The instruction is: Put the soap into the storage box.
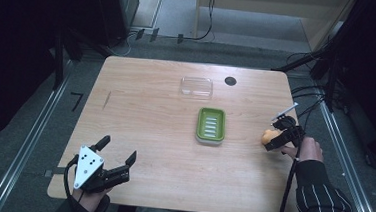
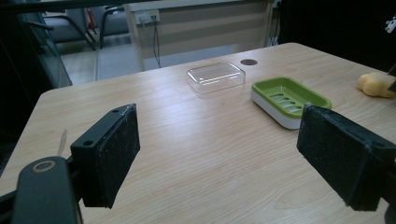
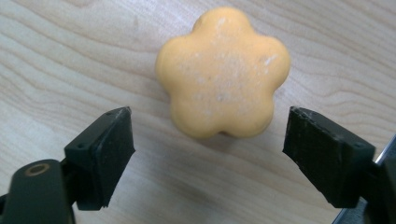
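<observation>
While the soap (image 3: pixel 223 72) lies on the table (image 1: pixel 164 134), right of the dish (image 1: pixel 211 123), the right gripper (image 3: pixel 205 149) fingers stand apart short of it; closing now could nudge it. Left gripper (image 2: pixel 219 154) fingers gape empty.

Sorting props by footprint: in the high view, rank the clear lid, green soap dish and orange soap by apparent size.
1. Green soap dish and clear lid: too alike to rank.
2. Orange soap: smallest, partly hidden by the right gripper.
</observation>
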Tool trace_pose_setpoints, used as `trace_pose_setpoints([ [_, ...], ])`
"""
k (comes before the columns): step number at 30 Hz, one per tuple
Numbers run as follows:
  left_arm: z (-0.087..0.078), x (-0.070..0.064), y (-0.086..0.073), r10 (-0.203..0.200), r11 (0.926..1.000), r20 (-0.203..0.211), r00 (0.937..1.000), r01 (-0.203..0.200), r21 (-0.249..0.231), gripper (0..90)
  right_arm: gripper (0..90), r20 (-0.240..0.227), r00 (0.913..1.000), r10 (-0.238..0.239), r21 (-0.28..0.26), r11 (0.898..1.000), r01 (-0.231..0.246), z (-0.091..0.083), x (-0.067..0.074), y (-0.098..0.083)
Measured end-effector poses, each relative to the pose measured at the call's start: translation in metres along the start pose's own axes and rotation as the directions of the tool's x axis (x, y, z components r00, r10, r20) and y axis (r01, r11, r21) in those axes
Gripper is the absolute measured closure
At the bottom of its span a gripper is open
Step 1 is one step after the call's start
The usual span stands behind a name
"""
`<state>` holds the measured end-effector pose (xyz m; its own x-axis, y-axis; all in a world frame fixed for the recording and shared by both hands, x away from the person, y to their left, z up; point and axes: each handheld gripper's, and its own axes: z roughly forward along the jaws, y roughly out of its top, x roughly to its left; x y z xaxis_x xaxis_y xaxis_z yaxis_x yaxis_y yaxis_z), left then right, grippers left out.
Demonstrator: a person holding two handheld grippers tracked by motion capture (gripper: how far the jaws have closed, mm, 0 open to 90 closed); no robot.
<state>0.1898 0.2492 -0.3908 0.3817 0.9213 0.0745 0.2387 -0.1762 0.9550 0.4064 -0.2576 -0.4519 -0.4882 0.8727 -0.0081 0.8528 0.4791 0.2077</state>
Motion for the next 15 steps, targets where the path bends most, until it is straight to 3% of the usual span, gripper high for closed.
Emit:
trace_pose_setpoints([
  [15, 0.0015, -0.0011, 0.0002, 0.010, 0.9999, 0.004, 0.9999, -0.010, 0.006, 13.7, 34.6, -0.002, 0.9995, -0.030, 0.057, 0.998, 0.030, 0.0104, -0.0049, 0.0092],
])
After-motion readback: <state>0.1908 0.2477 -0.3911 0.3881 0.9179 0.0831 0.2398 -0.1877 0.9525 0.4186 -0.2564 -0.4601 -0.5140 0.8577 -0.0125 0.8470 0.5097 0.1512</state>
